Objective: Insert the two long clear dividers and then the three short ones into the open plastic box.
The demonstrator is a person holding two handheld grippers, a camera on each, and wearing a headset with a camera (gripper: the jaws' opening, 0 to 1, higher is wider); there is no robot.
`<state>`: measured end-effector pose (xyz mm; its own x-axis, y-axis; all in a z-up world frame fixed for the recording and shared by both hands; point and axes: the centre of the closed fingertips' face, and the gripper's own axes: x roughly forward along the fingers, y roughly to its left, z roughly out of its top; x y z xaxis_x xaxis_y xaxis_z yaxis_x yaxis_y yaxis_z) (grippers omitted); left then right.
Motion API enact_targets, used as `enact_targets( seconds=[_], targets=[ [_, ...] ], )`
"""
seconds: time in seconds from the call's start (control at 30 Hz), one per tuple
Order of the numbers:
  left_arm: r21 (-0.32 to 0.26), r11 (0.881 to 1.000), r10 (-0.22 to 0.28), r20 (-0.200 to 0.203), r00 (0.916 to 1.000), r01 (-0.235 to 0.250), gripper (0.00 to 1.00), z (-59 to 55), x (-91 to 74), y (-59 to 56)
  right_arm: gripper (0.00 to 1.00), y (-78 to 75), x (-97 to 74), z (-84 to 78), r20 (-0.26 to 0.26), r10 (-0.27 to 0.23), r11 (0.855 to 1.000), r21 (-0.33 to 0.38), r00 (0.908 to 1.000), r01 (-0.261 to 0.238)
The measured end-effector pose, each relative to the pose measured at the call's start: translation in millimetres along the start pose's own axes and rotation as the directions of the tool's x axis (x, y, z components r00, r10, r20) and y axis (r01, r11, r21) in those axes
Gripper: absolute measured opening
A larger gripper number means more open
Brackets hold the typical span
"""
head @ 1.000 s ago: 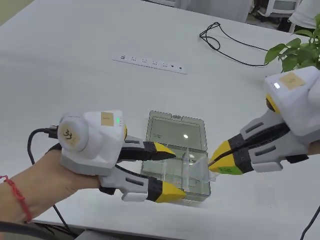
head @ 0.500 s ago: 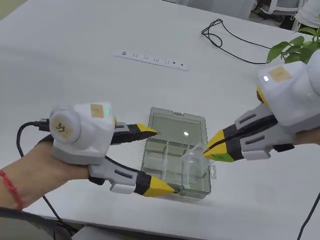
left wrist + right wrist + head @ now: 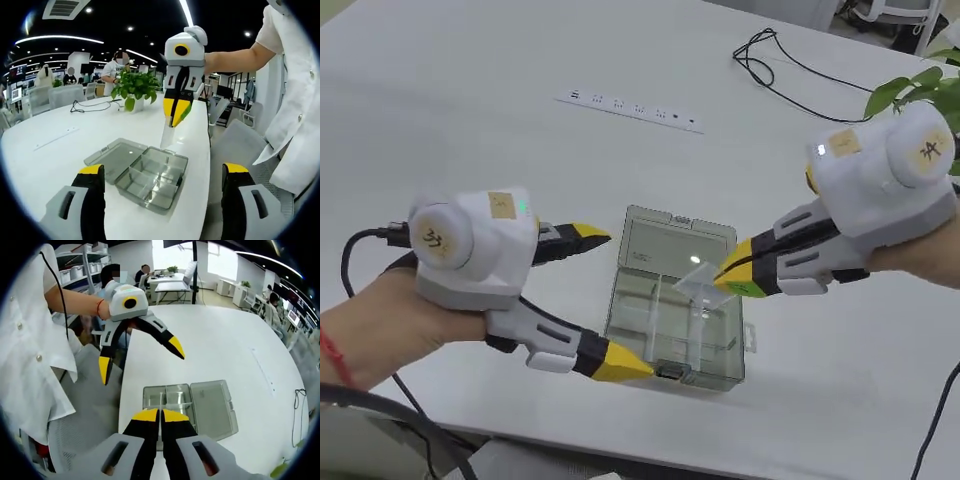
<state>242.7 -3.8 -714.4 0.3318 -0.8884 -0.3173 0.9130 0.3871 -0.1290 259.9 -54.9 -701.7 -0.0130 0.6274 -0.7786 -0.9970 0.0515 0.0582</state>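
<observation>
My right gripper (image 3: 725, 278) has its jaws pressed together on a small clear divider (image 3: 698, 283), held in the air just above the open box (image 3: 675, 335). My left gripper (image 3: 610, 302) has its jaws spread wide and holds nothing. It is at the box's left side, not touching it. The box sits on the white worktop (image 3: 470, 120), with the lid (image 3: 680, 243) laid flat on the far side. Some clear walls already stand inside, so I judge this is one of the short ones, prob. late in the task. Next move needs: piece upright over its slot, then lowered straight, w/ the left jaws steadying the box. The left gripper view gives the divider (image 3: 166, 136) hanging below the right jaws' tips. The right gripper view gives the compartments (image 3: 167, 396) from above, but the clear piece is too faint to tell there.
</observation>
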Motion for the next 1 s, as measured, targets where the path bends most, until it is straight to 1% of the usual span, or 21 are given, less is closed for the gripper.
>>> enact_targets(
  seconds=[0.07, 0.1, 0.23, 0.3, 0.4, 0.43, 0.53, 0.7, 0.83, 1.0],
  targets=[
    [-0.004, 1.000, 0.004, -0.002, 1.0000, -0.004, 1.00, -1.4, -0.7, 1.5, 0.03, -2.8, 4.0, -2.2, 0.000, -0.002, 1.000, 0.005, 1.0000, 0.002],
    [-0.003, 1.000, 0.006, -0.002, 1.0000, -0.006, 1.00, -2.3, -1.2, 2.4, 0.03, -6.3, 8.6, -6.4, -0.001, -0.003, 1.000, 0.007, 1.0000, 0.003],
    [-0.003, 1.000, 0.011, -0.005, 0.9999, -0.011, 1.00, -4.4, -2.4, 4.5, 0.03, -9.1, 17.6, -12.0, -0.008, -0.005, 1.000, 0.015, 1.0000, 0.005],
    [-0.012, 1.000, 0.009, -0.007, 0.9999, -0.009, 1.00, -5.0, -2.6, 4.6, 0.03, -13.8, 26.0, -20.6, -0.012, -0.006, 1.000, 0.021, 0.9999, 0.006],
    [-0.006, 1.000, 0.012, -0.006, 0.9999, -0.012, 1.00, -4.7, -2.9, 5.4, 0.03, -15.0, 30.9, -25.8, -0.020, -0.008, 1.000, 0.026, 0.9998, 0.009],
    [-0.011, 1.000, 0.016, -0.012, 0.9998, -0.016, 1.00, -5.7, -3.1, 6.5, 0.03, -17.3, 34.9, -31.6, -0.026, -0.009, 1.000, 0.027, 0.9996, 0.010],
    [-0.013, 1.000, 0.011, -0.011, 0.9999, -0.011, 1.00, -5.9, -3.0, 6.3, 0.03, -17.2, 36.9, -35.5, -0.041, -0.014, 1.000, 0.022, 0.9991, 0.015],
    [-0.017, 1.000, 0.011, -0.010, 0.9999, -0.011, 1.00, -5.7, -2.6, 6.7, 0.03, -15.7, 39.4, -37.1, -0.045, -0.009, 0.999, 0.038, 0.9990, 0.010],
    [-0.021, 1.000, 0.013, -0.008, 0.9999, -0.013, 1.00, -5.8, -2.7, 7.3, 0.03, -19.2, 40.7, -41.5, -0.050, -0.005, 0.999, 0.038, 0.9987, 0.007],
    [-0.031, 0.999, 0.012, -0.006, 0.9999, -0.013, 1.00, -6.7, -2.6, 7.0, 0.03, -19.9, 42.3, -43.0, -0.056, -0.004, 0.999, 0.032, 0.9984, 0.006]
  ],
)
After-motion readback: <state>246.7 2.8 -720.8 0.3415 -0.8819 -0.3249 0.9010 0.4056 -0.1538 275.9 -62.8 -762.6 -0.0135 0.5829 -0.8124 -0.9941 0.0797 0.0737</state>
